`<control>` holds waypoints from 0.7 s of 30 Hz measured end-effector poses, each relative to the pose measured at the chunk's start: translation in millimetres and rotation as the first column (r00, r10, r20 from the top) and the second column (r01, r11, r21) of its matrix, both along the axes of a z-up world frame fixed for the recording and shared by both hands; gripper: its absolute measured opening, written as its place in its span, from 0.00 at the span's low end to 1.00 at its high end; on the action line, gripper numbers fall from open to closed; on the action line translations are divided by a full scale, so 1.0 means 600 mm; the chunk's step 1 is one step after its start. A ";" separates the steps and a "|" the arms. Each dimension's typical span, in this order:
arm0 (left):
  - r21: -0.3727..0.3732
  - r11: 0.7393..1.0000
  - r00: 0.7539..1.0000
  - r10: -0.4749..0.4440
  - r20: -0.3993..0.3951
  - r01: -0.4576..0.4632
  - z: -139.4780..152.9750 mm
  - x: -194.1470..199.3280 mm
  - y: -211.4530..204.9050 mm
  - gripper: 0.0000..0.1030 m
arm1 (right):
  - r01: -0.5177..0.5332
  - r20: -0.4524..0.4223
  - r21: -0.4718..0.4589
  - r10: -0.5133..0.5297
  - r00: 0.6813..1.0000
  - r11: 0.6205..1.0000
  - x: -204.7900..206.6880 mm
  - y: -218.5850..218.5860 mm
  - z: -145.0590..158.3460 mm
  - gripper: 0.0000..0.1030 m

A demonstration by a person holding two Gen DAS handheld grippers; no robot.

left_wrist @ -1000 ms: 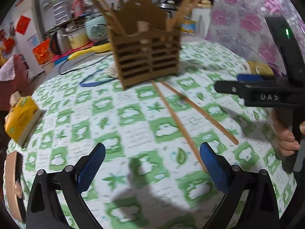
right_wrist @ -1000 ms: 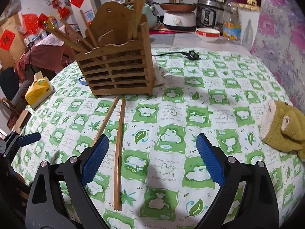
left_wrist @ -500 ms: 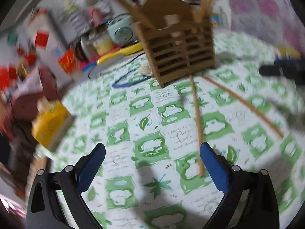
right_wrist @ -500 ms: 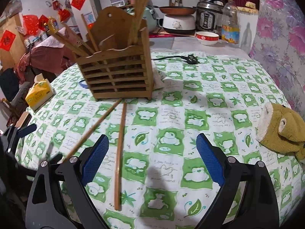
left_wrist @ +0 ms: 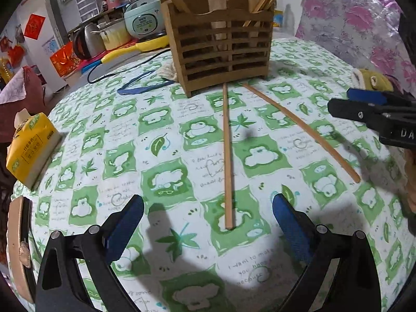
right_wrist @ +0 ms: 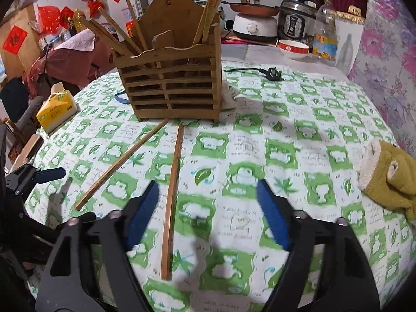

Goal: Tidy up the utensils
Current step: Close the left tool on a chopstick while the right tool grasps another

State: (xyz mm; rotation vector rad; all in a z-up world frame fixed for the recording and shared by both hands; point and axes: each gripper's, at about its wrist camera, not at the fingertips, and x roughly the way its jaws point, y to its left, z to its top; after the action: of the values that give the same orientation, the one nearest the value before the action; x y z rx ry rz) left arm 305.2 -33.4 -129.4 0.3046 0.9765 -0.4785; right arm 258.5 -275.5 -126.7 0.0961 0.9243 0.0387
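A slatted wooden utensil holder (left_wrist: 221, 39) (right_wrist: 171, 78) stands on the green-and-white tablecloth with several chopsticks in it. Two loose chopsticks lie in front of it. My left gripper (left_wrist: 208, 215) is open, and the near end of one chopstick (left_wrist: 227, 156) lies on the cloth between its fingers, untouched. My right gripper (right_wrist: 208, 205) hovers over the other chopstick (right_wrist: 173, 195). Its jaws are closing, with that chopstick close to the left finger (right_wrist: 145, 205) and no pad pressing on it. Each gripper shows at the edge of the other's view, the left gripper (right_wrist: 33, 176) and the right gripper (left_wrist: 364, 109).
A yellow tissue pack (left_wrist: 31, 145) (right_wrist: 56, 109) sits at the table's left edge. An olive plush toy (right_wrist: 390, 176) lies at the right. A blue band (left_wrist: 140, 85) and a black plug with cord (right_wrist: 270, 72) lie near the holder. Kitchen appliances stand behind the table.
My left gripper swung and sank toward one chopstick, whose near end now sits between its fingers. My right gripper stayed in place and its jaws have narrowed.
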 end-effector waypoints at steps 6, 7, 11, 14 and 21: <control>-0.018 0.999 0.997 0.038 -0.065 -0.039 -0.012 0.015 0.011 0.96 | -0.071 -0.049 -0.041 0.069 0.996 0.997 -0.053 0.014 -0.035 0.57; -0.025 0.999 0.996 0.040 -0.073 -0.042 -0.013 0.016 0.013 0.96 | -0.084 -0.058 -0.025 0.082 0.995 0.996 -0.056 0.014 -0.035 0.55; -0.023 0.999 0.996 0.042 -0.074 -0.044 -0.014 0.018 0.012 0.96 | -0.098 -0.067 0.012 0.099 0.993 0.995 -0.061 0.011 -0.037 0.55; -0.023 0.999 0.996 0.043 -0.075 -0.044 -0.014 0.019 0.014 0.96 | -0.124 -0.062 0.004 0.124 0.990 0.992 -0.067 0.019 -0.036 0.52; -0.018 0.998 0.996 0.054 -0.070 -0.056 -0.013 0.015 0.014 0.96 | -0.157 -0.054 -0.012 0.156 0.986 0.988 -0.074 0.030 -0.032 0.49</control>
State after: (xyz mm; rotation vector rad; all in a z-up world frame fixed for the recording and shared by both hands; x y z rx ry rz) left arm 314.3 -25.0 -137.1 0.2442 1.0450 -0.4507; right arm 213.8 -257.5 -146.0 0.0094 0.9834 0.1748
